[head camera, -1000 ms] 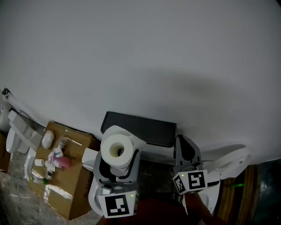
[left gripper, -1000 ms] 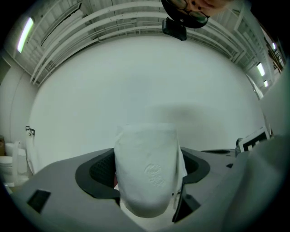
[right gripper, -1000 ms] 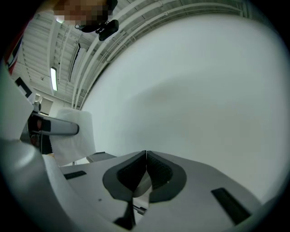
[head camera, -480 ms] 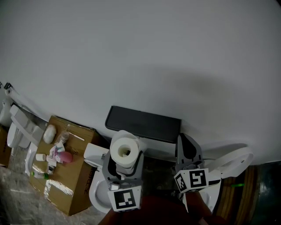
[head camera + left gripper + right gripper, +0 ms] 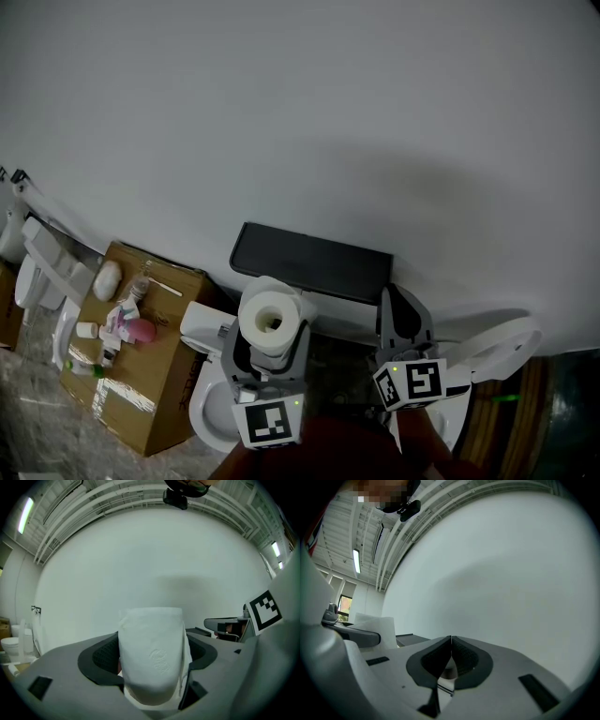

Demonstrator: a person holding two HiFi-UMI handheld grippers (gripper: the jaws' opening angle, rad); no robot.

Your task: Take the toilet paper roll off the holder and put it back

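Left gripper [image 5: 269,343]: jaws set apart, clamped on either side of the toilet paper roll [image 5: 270,322]. In the left gripper view the white roll fills the gap between the dark pads, and a loose edge of paper hangs down its right side. From the head view the cardboard core opening faces up toward the camera.

The roll sits off the black holder [image 5: 314,262], a flat dark slab fixed to the pale wall [image 5: 328,112]. It is just in front of the holder's left end. Whether paper and holder touch cannot be told.

Right gripper [image 5: 451,651]: jaws closed together, pads meeting in a thin line with nothing between them. It hangs just below the holder's right end, beside the roll. Its marker cube [image 5: 410,382] faces the head camera, as does the left gripper's marker cube [image 5: 272,424].

Left of the holder and lower, a cardboard box [image 5: 141,398] carries small items, a pink one [image 5: 141,331] among them. A white toilet bowl [image 5: 201,412] lies below the holder's left end, partly under the left gripper. A white seat ring [image 5: 502,339] lies to the right of the holder, past the right gripper.
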